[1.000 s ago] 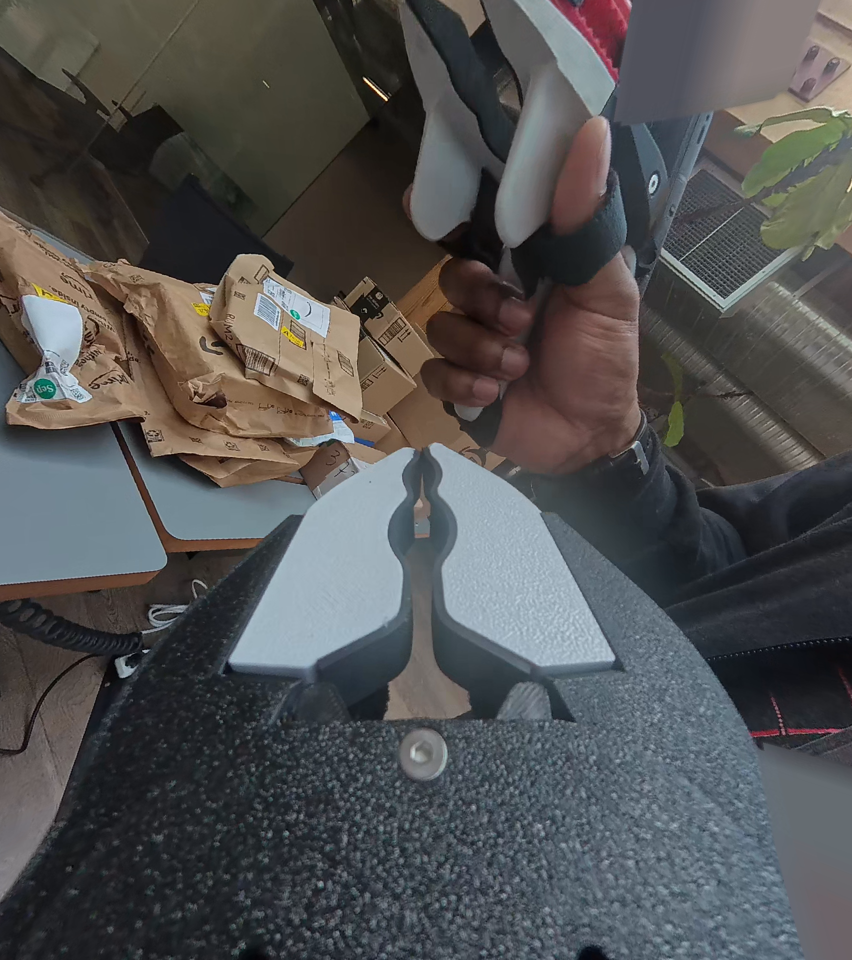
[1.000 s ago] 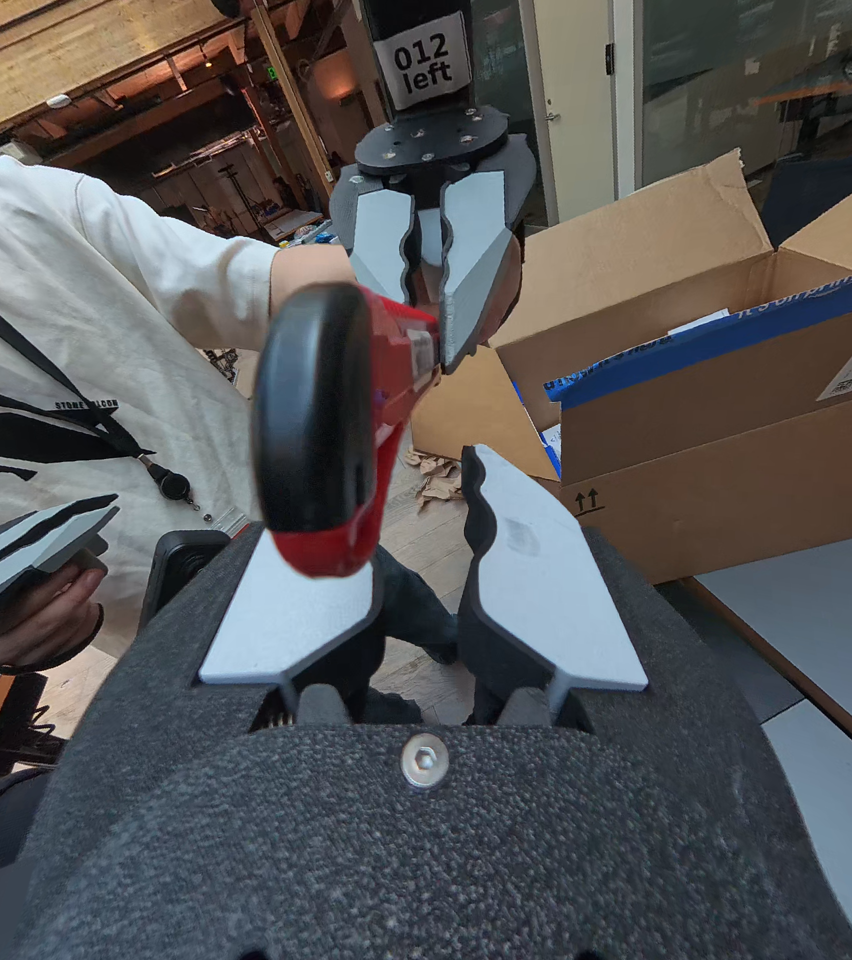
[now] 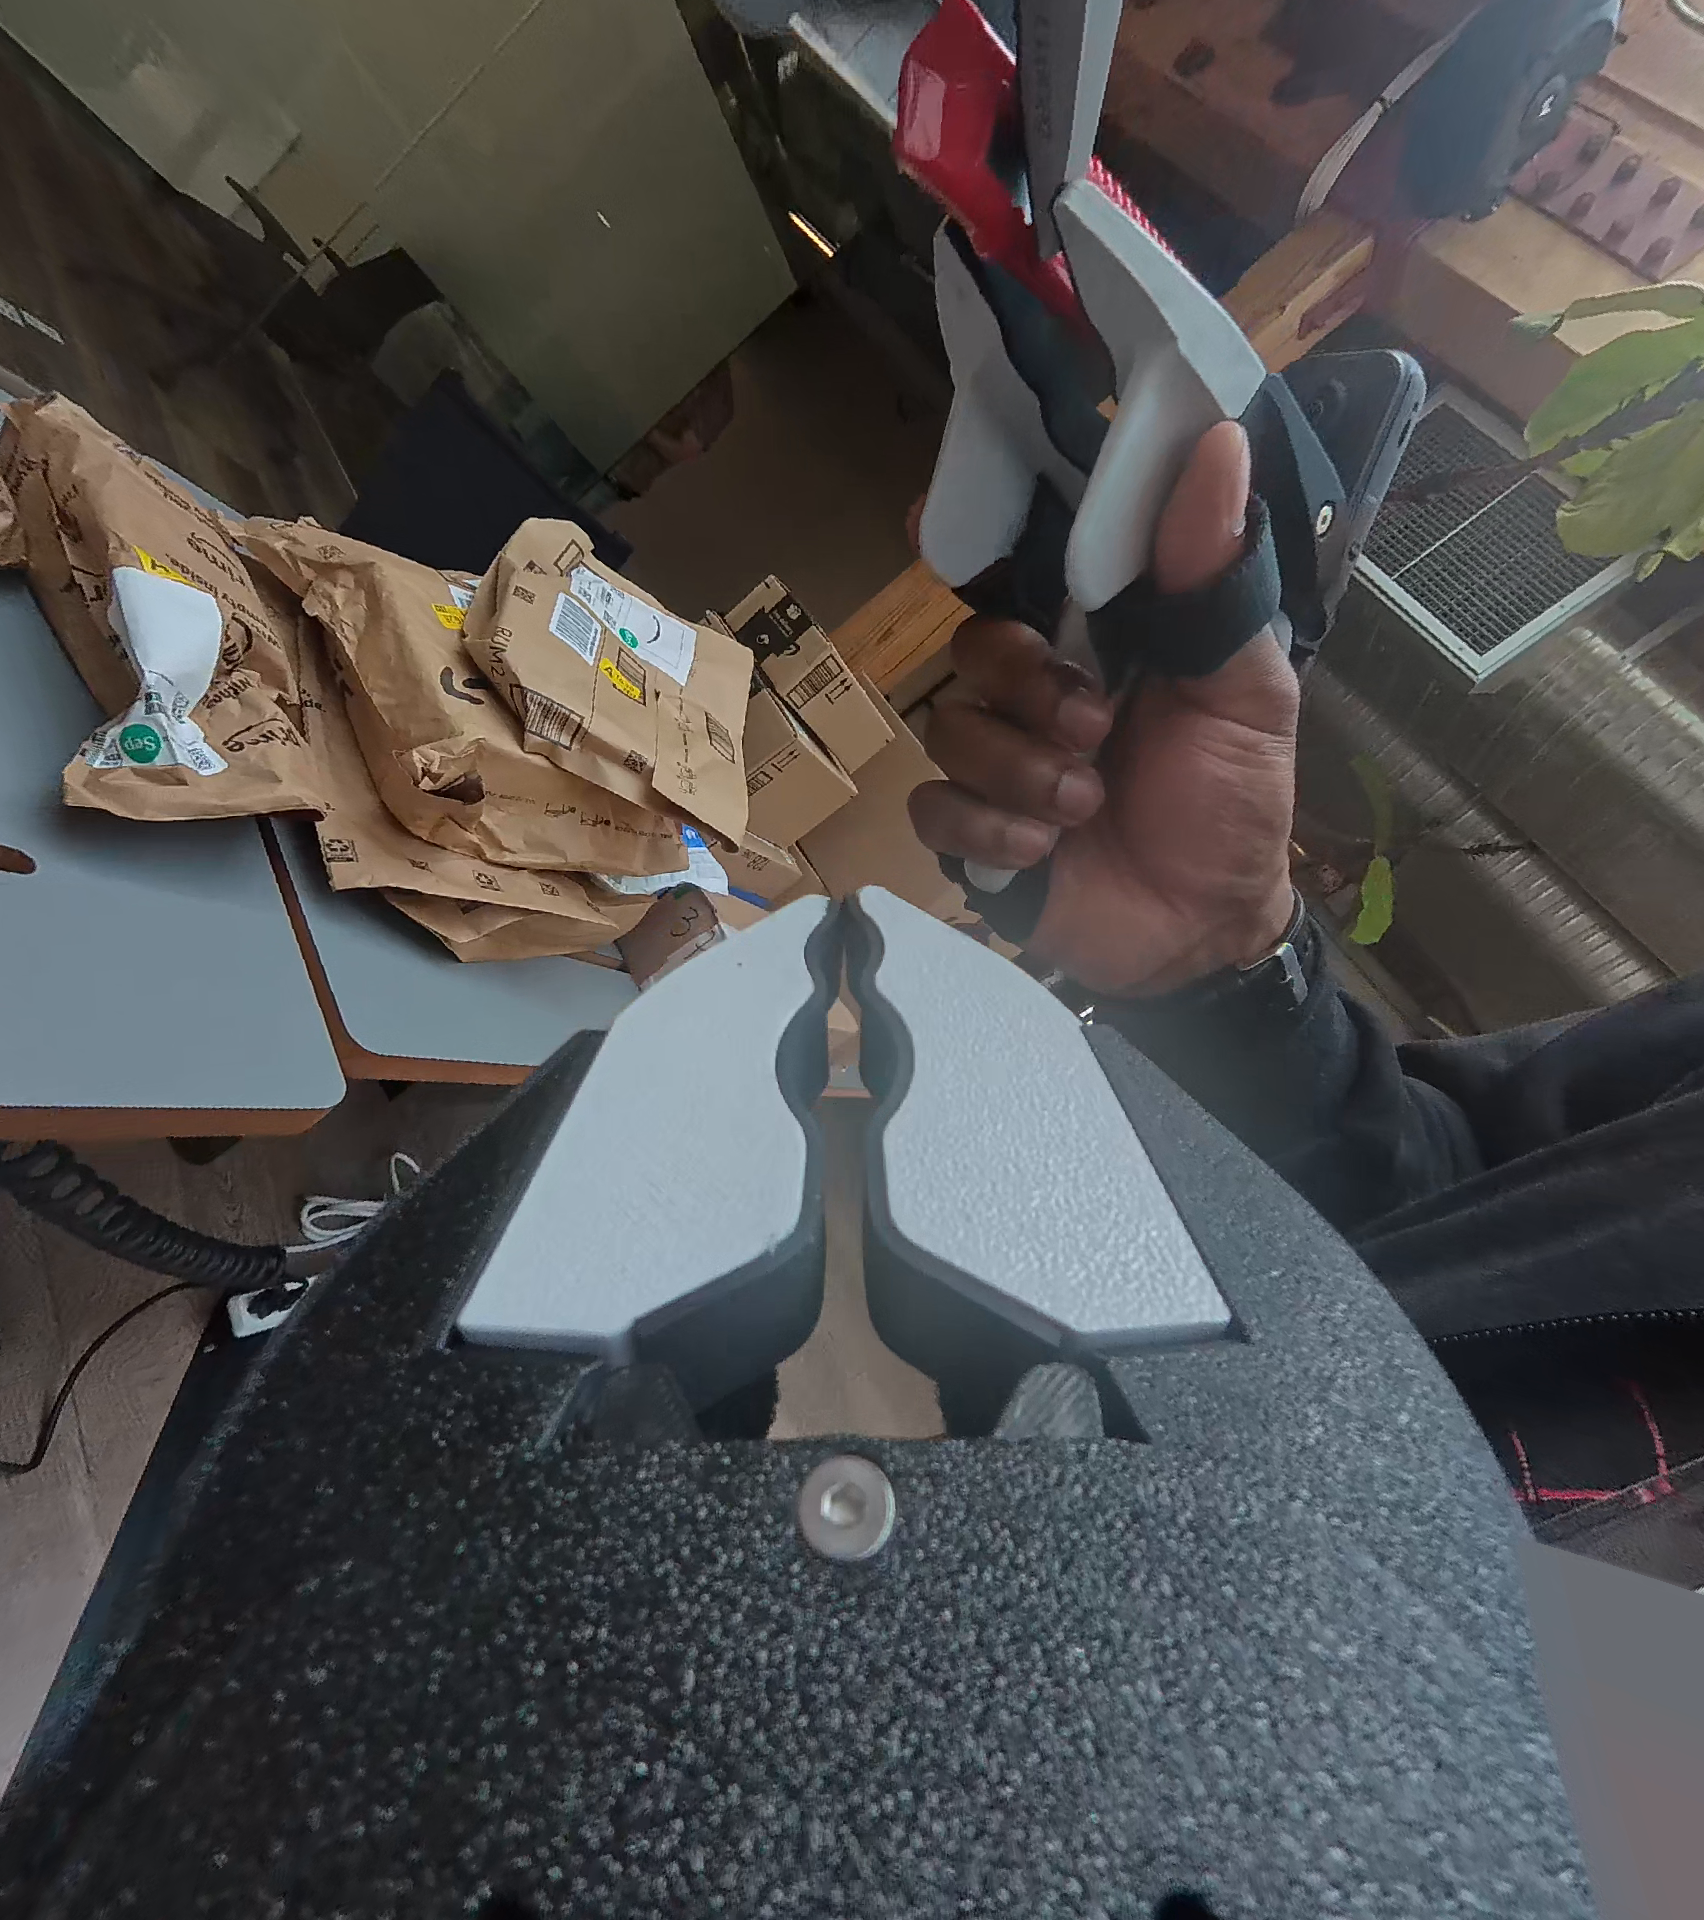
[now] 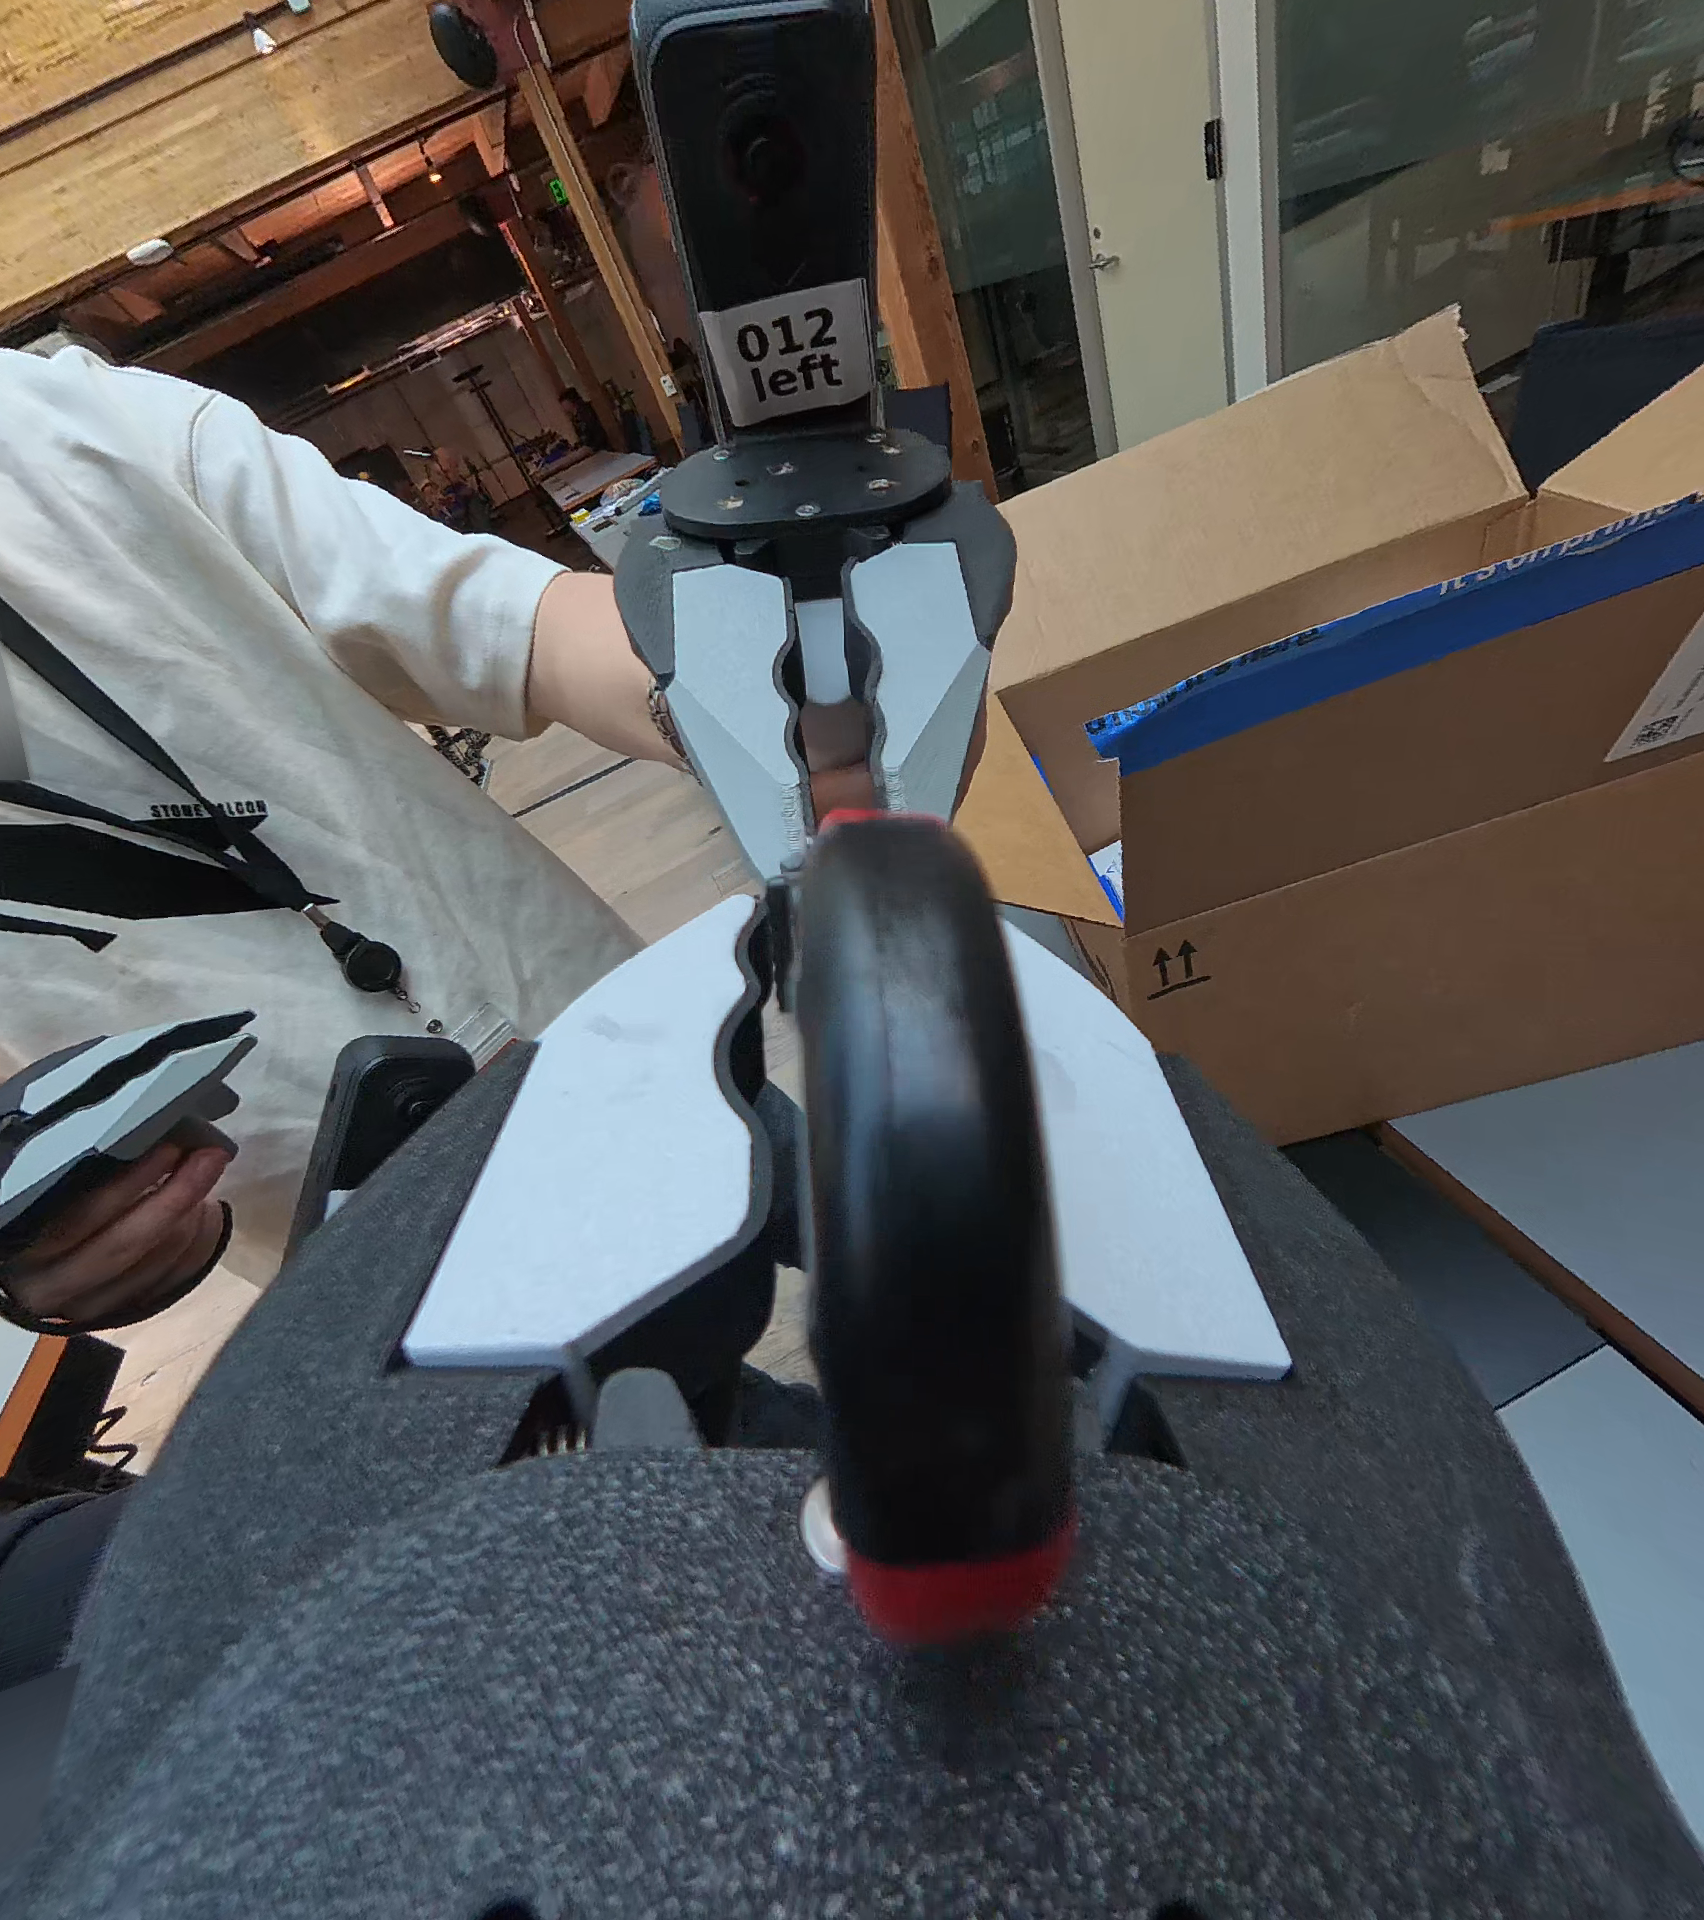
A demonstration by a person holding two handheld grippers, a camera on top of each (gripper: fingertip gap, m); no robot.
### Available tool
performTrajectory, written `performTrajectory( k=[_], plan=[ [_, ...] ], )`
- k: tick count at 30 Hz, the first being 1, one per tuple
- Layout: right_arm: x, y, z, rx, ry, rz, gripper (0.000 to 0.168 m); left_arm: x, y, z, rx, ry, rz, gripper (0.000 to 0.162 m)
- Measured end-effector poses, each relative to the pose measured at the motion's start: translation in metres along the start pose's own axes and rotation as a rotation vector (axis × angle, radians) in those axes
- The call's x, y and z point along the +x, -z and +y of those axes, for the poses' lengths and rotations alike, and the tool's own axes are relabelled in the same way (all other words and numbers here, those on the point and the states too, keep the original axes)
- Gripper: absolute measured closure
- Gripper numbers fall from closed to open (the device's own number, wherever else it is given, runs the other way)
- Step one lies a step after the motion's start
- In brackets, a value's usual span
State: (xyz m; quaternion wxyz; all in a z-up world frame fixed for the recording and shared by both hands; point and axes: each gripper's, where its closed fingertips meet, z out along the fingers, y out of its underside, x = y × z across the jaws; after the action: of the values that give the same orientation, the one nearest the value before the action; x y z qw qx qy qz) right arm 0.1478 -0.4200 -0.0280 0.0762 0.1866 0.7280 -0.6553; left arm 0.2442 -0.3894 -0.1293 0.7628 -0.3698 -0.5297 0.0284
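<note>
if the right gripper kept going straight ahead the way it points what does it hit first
The black-and-red wheel-shaped object already between the right gripper's fingers; beyond it, probably the other person's grey-fingered gripper pinching its far end. Depth is hard to judge.

Both the left gripper [image 3: 843, 920] and the right gripper [image 4: 879, 935] have a black, pebbled housing with one silver hex screw at its middle, from which two flat, pale grey fingers with wavy dark inner edges reach forward. The hand [image 3: 1154, 790] on the right gripper's handle wears a black strap around the thumb, a wristwatch and a black sleeve.
</note>
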Motion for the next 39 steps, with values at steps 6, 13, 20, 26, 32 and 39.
performTrajectory(
  k=[6,13,20,26,32,39],
  plan=[
    [-0.007,0.007,0.007,0.007,-0.008,0.022,0.141,0.005,0.016,0.003,-0.012,0.003,0.002,0.162],
    [-0.013,0.018,0.000,0.080,0.001,0.009,0.149,0.008,0.019,0.007,-0.011,0.001,0.011,0.162],
    [-0.012,0.019,-0.001,0.108,-0.007,0.002,0.151,0.010,0.018,0.010,-0.005,0.007,0.014,0.162],
    [-0.012,0.023,-0.004,0.111,0.020,0.007,0.151,0.011,0.014,0.011,-0.005,0.012,0.019,0.162],
    [-0.013,0.024,-0.007,0.115,0.034,0.008,0.151,0.012,0.011,0.011,-0.008,0.010,0.025,0.162],
    [-0.008,0.026,-0.008,0.117,0.025,0.020,0.150,0.013,0.010,0.013,-0.014,0.012,0.030,0.162]
  ],
)
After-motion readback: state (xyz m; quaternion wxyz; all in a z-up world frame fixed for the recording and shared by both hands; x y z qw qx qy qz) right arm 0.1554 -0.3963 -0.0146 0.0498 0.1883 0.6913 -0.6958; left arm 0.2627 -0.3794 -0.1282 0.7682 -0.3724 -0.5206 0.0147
